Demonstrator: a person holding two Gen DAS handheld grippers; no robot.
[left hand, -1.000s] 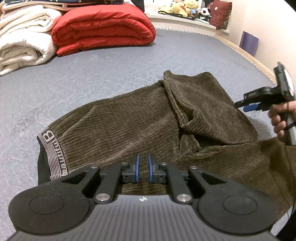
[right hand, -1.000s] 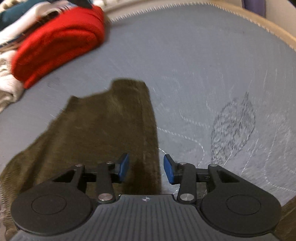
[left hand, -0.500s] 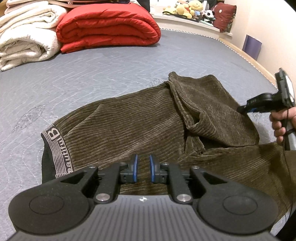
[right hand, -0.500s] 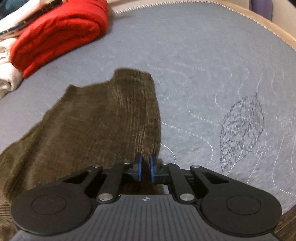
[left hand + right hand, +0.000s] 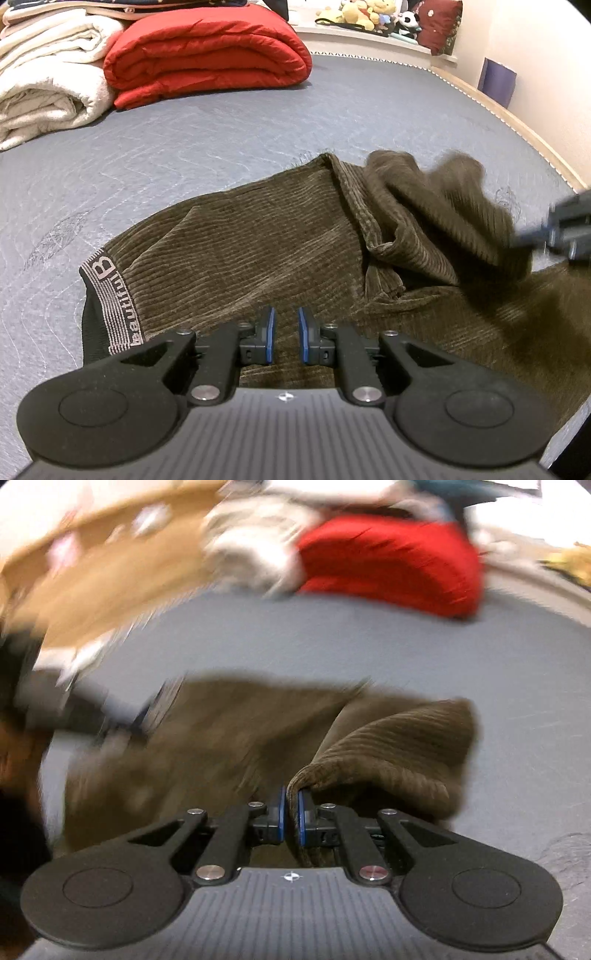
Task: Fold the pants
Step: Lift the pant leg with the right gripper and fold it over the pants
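Item: brown corduroy pants, spread across the near half of a grey quilted bed; waistband lettered in pale tape, lying at the near left

Right gripper: jaws closed on a pinched ridge of the pant leg, which is raised off the bed and curled over; the hold is judged to serve for carrying this leg leftward across the other. In the left wrist view the leg is seen bunched and blurred at the right

Left gripper: jaws set narrowly apart with a clear gap, nothing held; it is positioned low over the near edge of the seat area, judged ready to pin the cloth while the leg is drawn over

Edges and room: bare bed is available on the far side and to the left of the pants. A red folded quilt and a cream blanket are stacked at the far left, well apart from the cloth. The right bed edge, trimmed in wood, lies near the lifted leg, so little margin is judged there
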